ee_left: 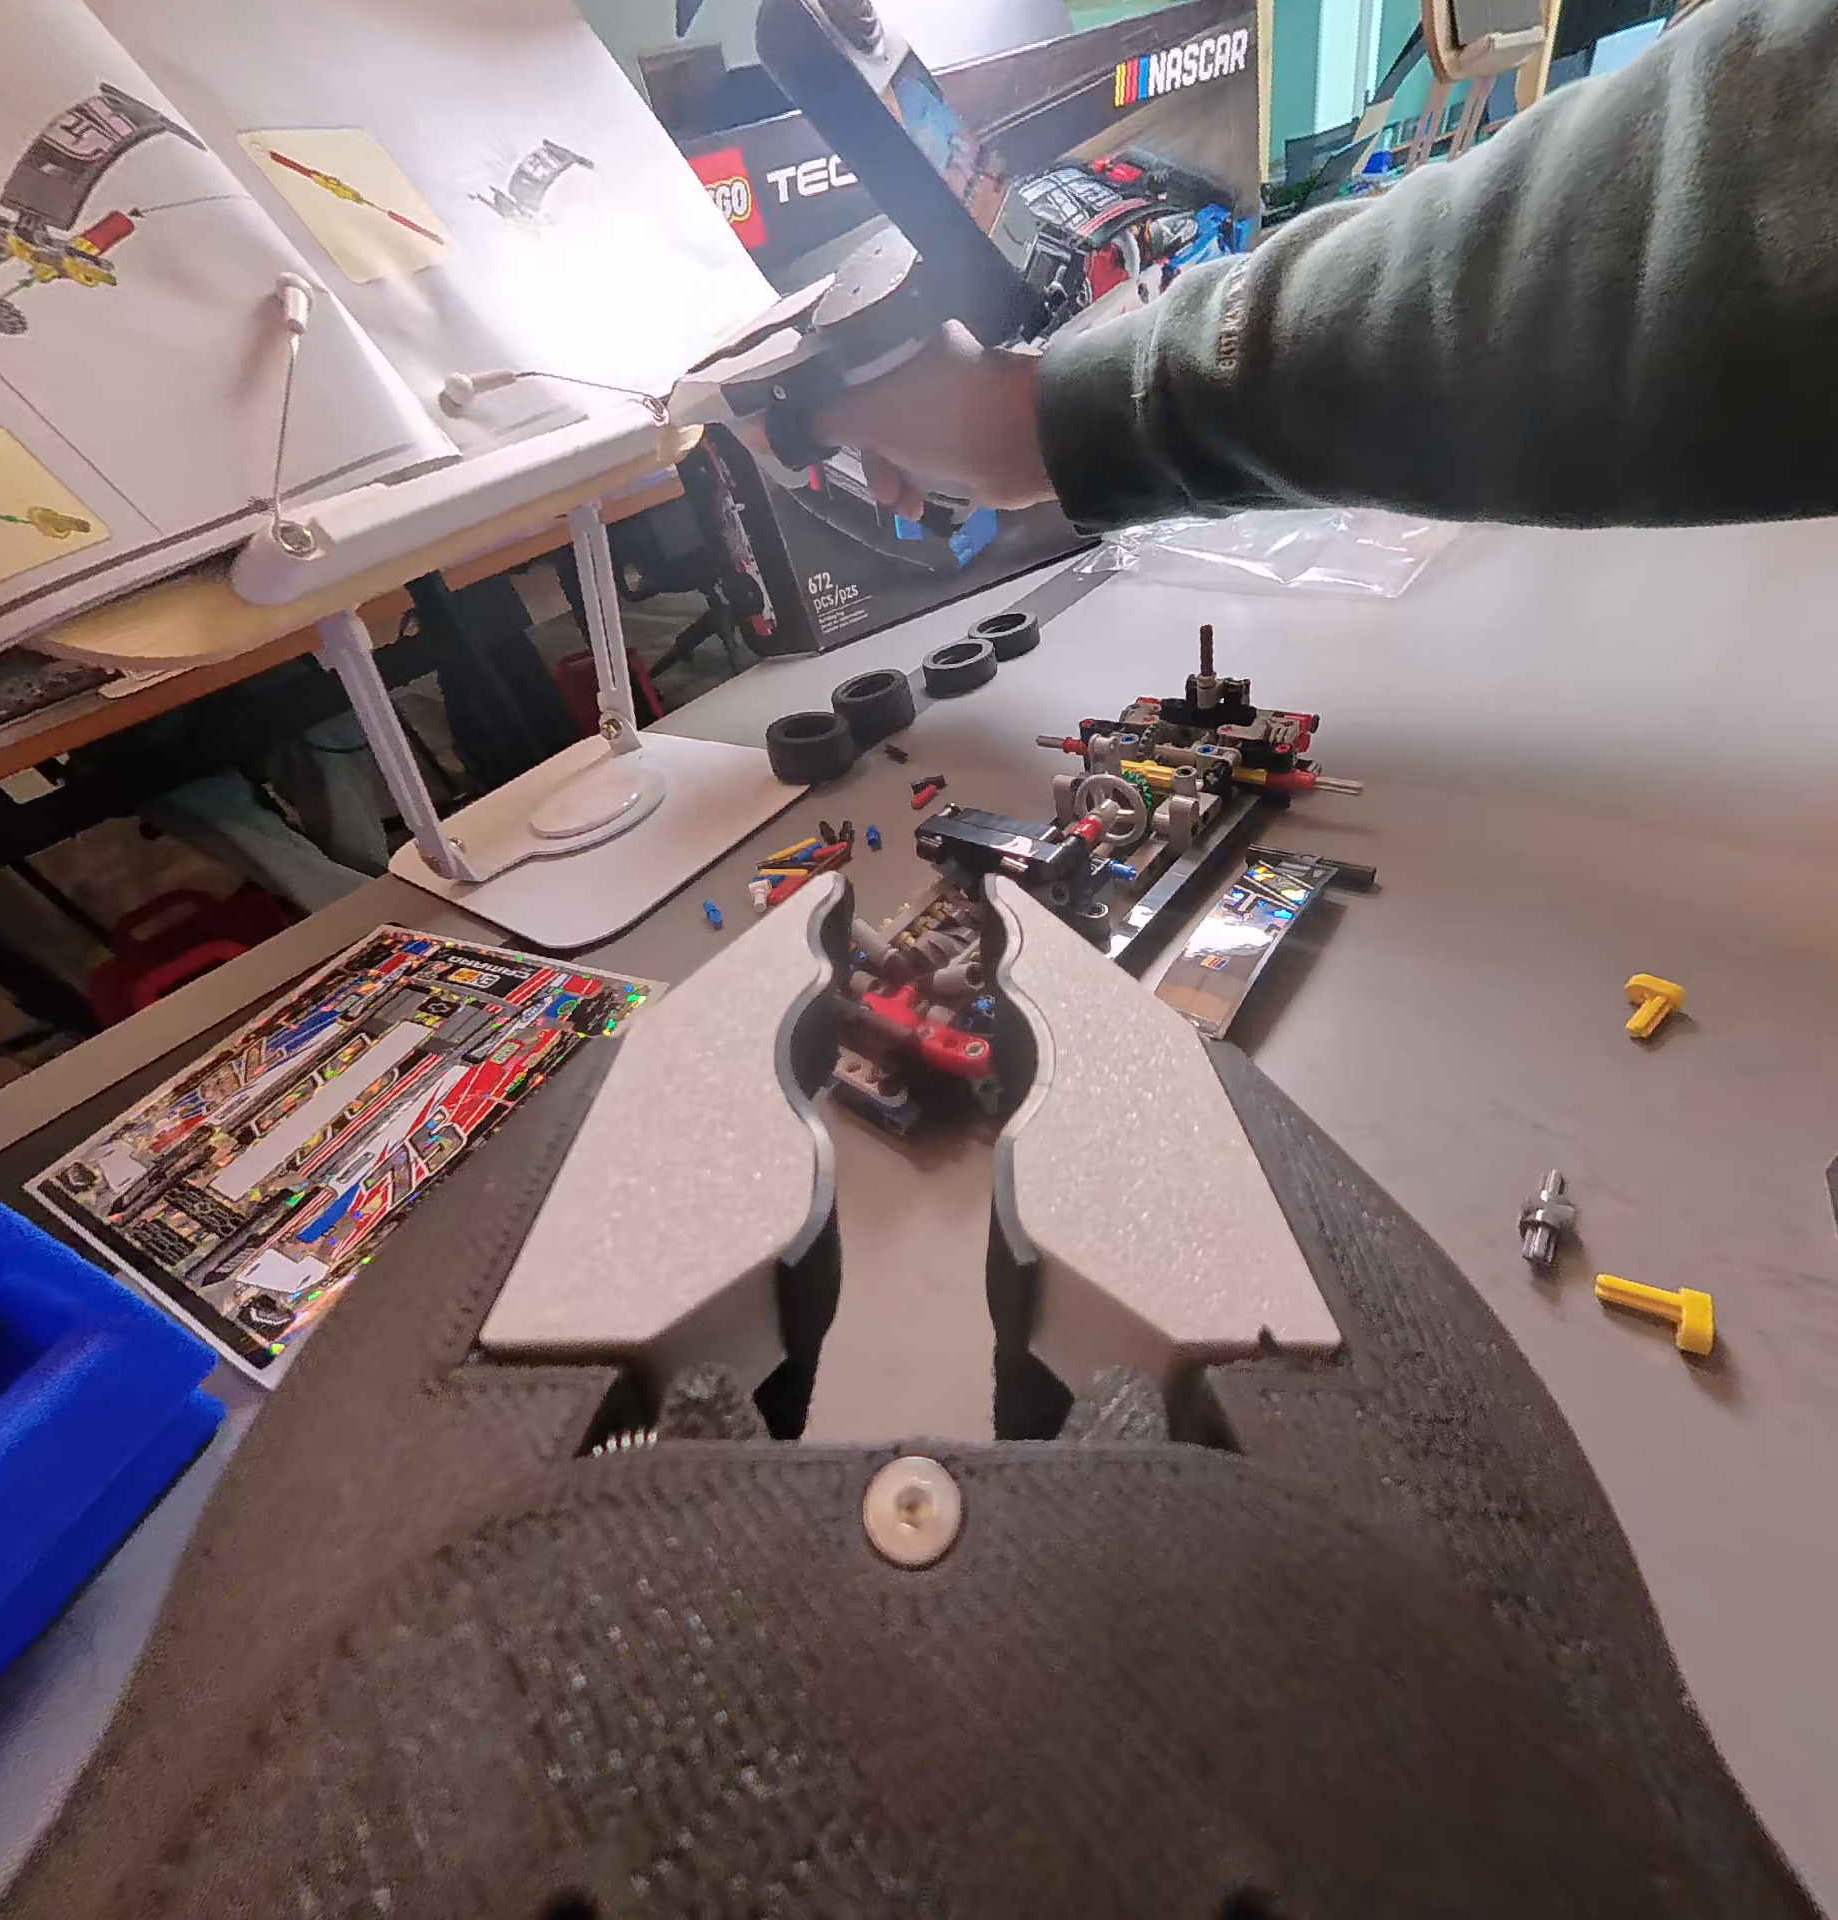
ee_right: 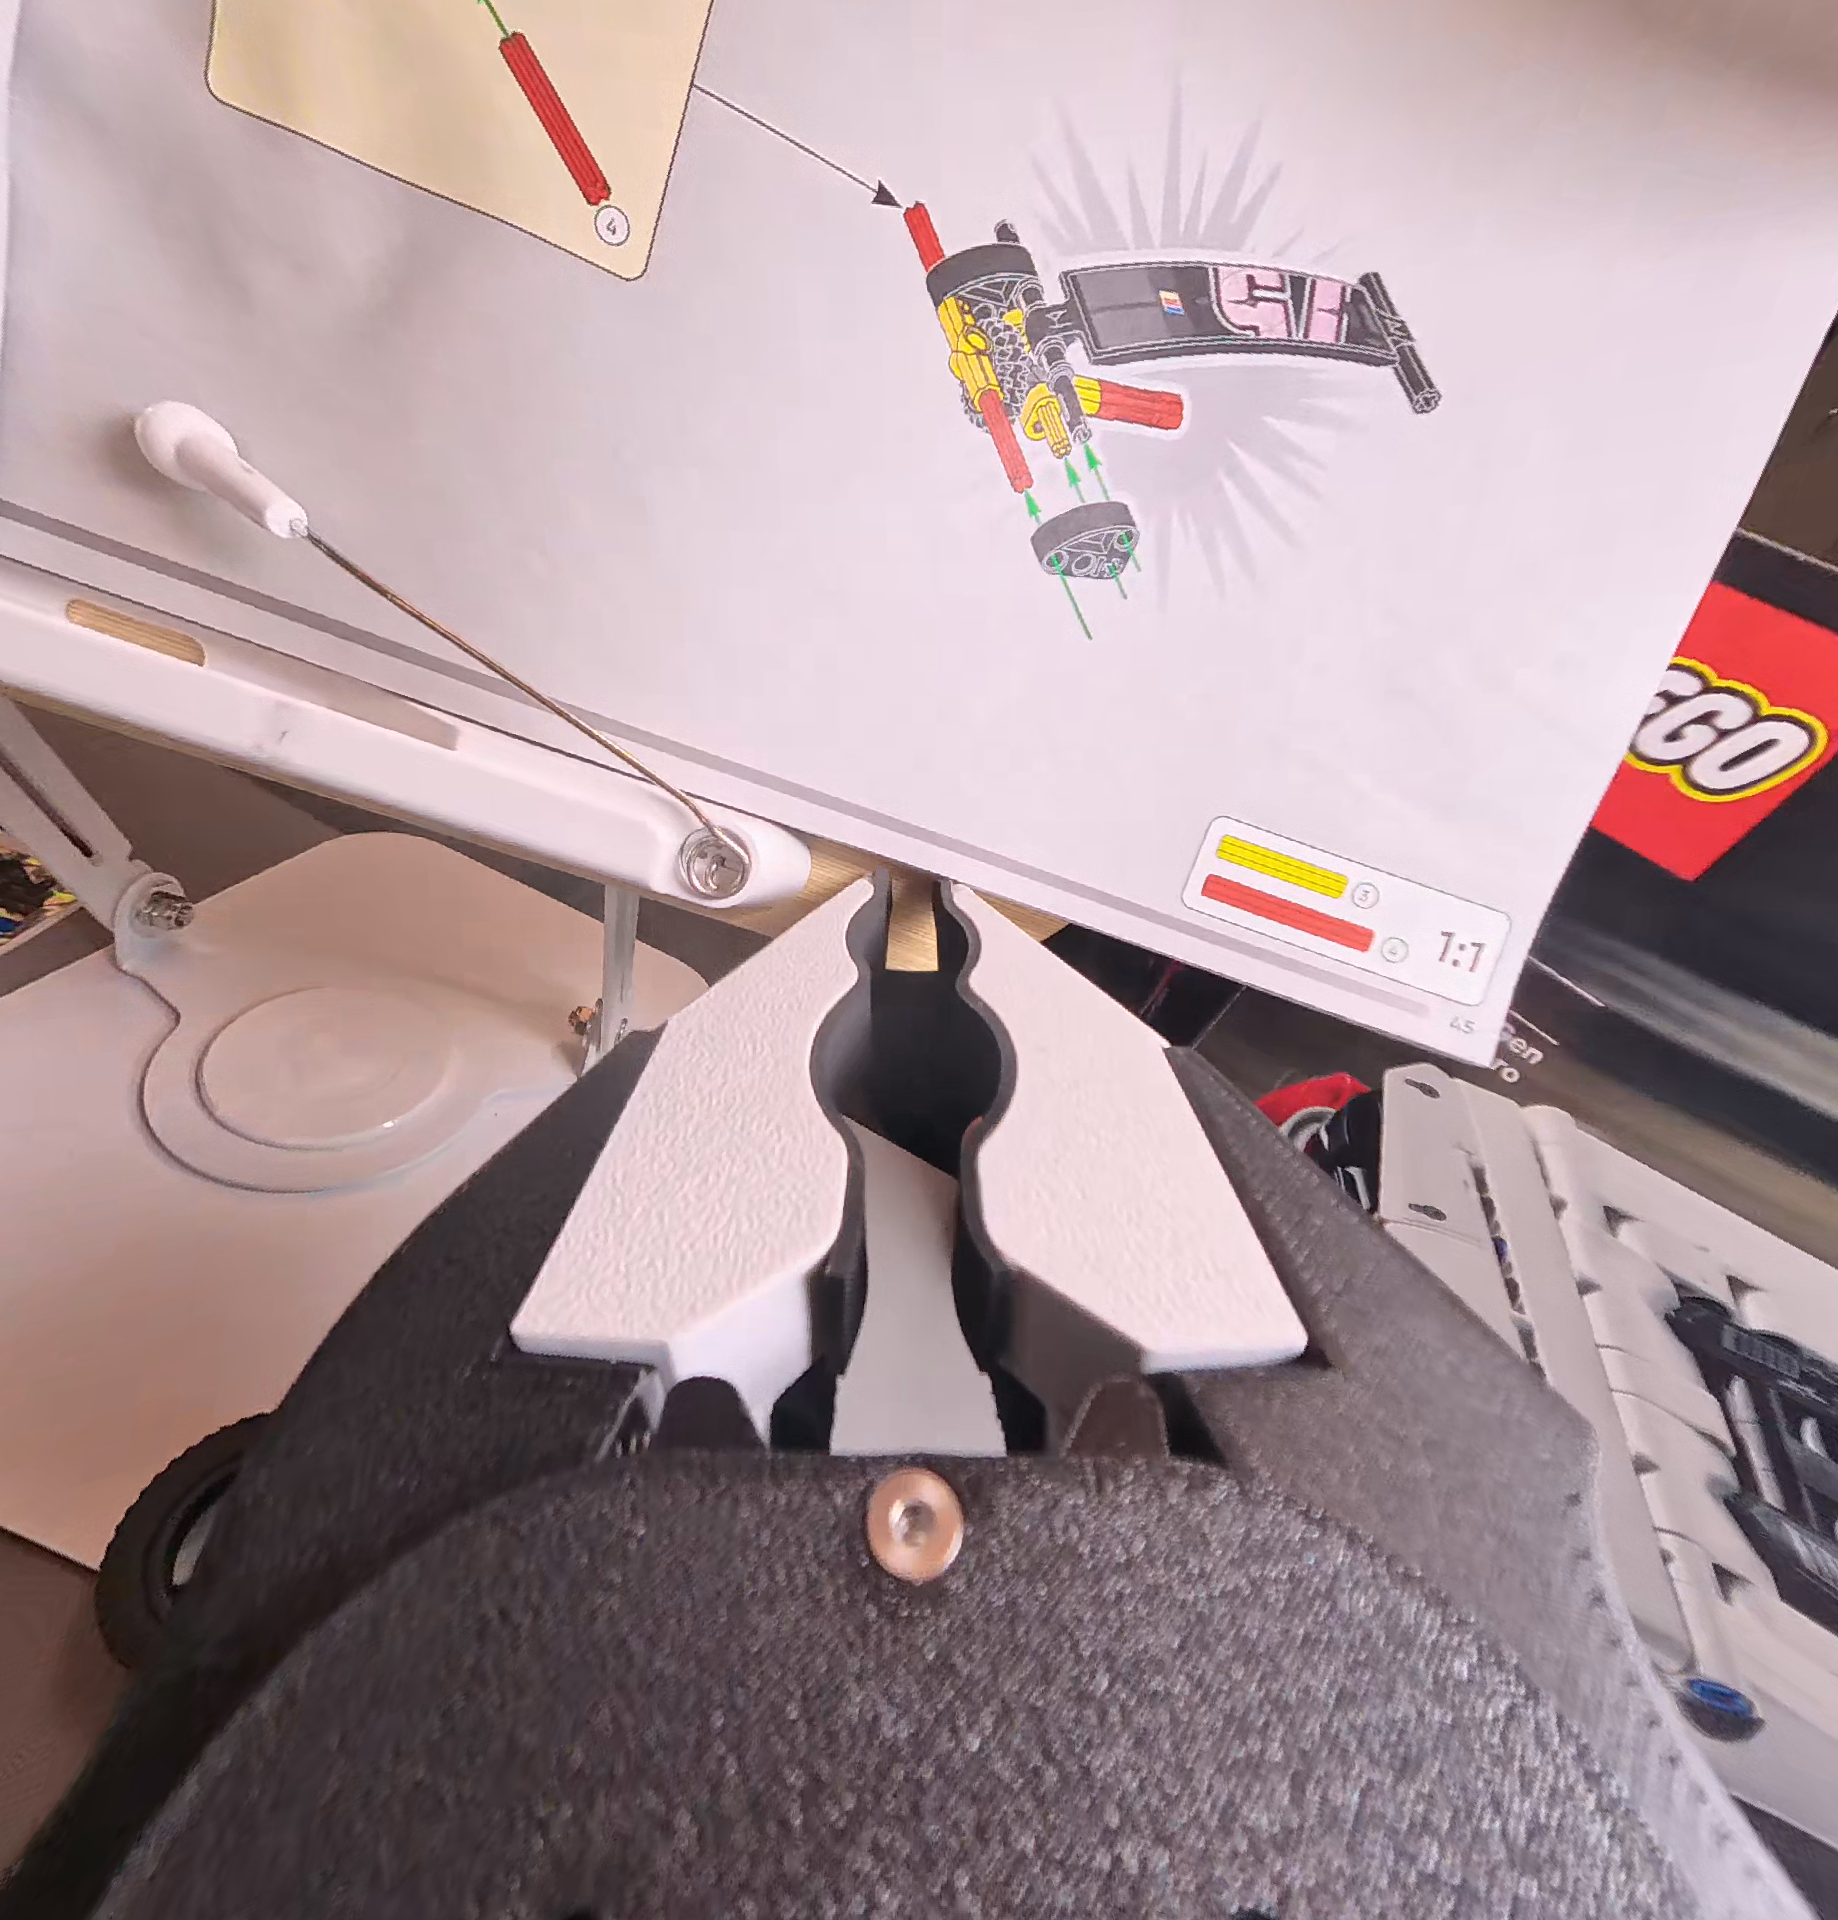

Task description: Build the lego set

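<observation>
Our left gripper (ee_left: 915, 904) jaws clamp a small red-and-grey brick assembly (ee_left: 920, 1023) — the grey desk (ee_left: 1517, 935) beyond. Our right gripper (ee_right: 910, 899) jaws sit nearly closed, empty, tips at the white instruction booklet (ee_right: 686, 520).

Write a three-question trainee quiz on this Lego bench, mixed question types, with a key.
1. True or false: the left gripper is clamped on a small red-and-grey sub-assembly.
2. How many black tyres lie in a row beside the box?
3. The right gripper points at: A) the blue bin B) the lower edge of the instruction booklet on its stand C) the sticker sheet

Key: 1 true; 2 four; 3 B
</observation>
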### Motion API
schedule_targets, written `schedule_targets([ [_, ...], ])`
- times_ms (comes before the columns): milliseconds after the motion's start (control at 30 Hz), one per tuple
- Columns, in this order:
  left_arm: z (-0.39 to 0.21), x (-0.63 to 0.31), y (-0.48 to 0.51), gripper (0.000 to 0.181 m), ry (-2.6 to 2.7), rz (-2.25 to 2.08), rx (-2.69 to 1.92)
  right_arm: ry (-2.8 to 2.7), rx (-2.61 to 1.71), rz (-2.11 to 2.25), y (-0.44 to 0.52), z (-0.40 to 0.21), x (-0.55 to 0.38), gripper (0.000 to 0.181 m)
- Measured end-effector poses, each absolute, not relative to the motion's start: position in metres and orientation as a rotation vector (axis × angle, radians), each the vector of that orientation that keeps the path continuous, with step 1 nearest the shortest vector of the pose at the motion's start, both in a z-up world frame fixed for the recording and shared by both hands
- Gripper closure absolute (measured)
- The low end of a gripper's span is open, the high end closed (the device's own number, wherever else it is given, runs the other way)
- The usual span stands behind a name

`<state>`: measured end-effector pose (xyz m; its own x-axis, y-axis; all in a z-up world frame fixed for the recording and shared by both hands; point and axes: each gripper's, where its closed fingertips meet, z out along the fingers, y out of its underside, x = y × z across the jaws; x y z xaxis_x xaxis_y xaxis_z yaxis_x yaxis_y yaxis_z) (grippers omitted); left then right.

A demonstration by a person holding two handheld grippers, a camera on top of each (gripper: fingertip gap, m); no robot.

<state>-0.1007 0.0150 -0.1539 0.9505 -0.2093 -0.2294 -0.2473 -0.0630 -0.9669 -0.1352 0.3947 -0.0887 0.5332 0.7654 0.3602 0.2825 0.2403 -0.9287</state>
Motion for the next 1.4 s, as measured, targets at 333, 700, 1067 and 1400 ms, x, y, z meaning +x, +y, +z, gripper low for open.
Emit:
schedule_targets([
  [333, -0.151, -0.105, 0.013, 0.159, 0.341, 0.063, -1.632, -1.072, -1.343, 0.394, 0.381, -0.088, -0.132, 0.168],
  [700, -0.144, -0.117, 0.012, 0.157, 0.272, 0.086, -1.612, -1.007, -1.315, 0.625, 0.253, -0.061, -0.045, 0.164],
  [1067, -0.144, -0.118, 0.013, 0.156, 0.254, 0.087, -1.619, -1.305, -1.343, 0.875, 0.061, -0.135, 0.044, 0.16],
  [1400, -0.141, -0.113, 0.012, 0.157, 0.293, 0.108, -1.607, -1.19, -1.203, 0.928, 0.064, -0.129, 0.053, 0.162],
])
